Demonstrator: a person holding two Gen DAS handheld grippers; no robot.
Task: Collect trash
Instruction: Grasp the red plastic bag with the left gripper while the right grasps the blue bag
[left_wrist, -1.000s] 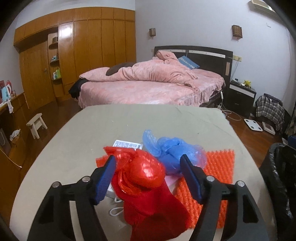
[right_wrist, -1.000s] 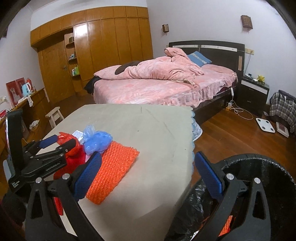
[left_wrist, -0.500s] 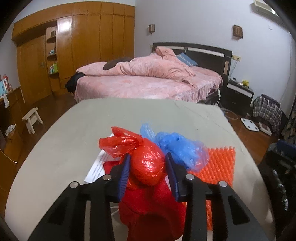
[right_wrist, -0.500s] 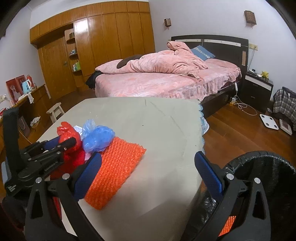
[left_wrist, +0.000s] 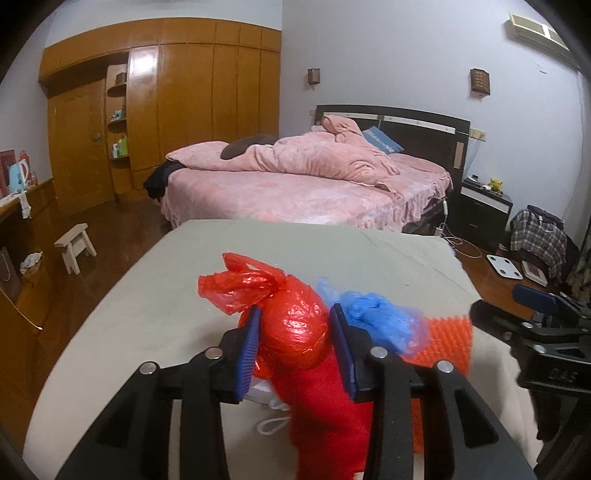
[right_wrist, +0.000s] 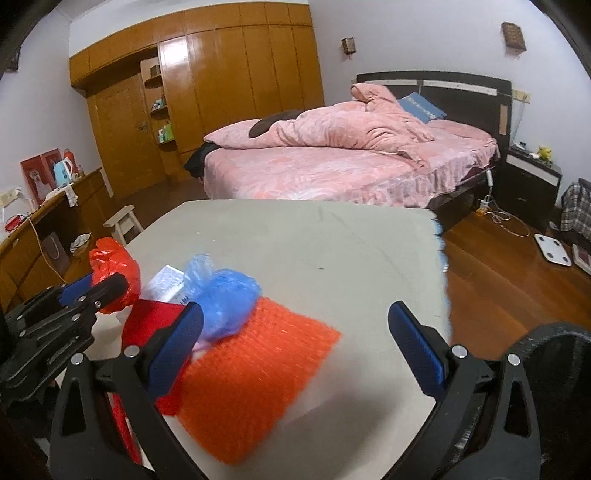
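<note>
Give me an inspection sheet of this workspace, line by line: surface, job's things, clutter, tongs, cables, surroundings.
Surface: grey table, cloth-covered.
Job's things: red bag knotted, clamped; blue bag on orange mesh sheet; red cloth beside them; black bin at the table's right edge.
Clutter: labelled white packet behind the blue bag.
Tongs: left tongs shut on the red bag; right tongs open, empty.
Cables: white cord under the red bag.
Surroundings: pink bed, wooden wardrobe, white stool.
</note>
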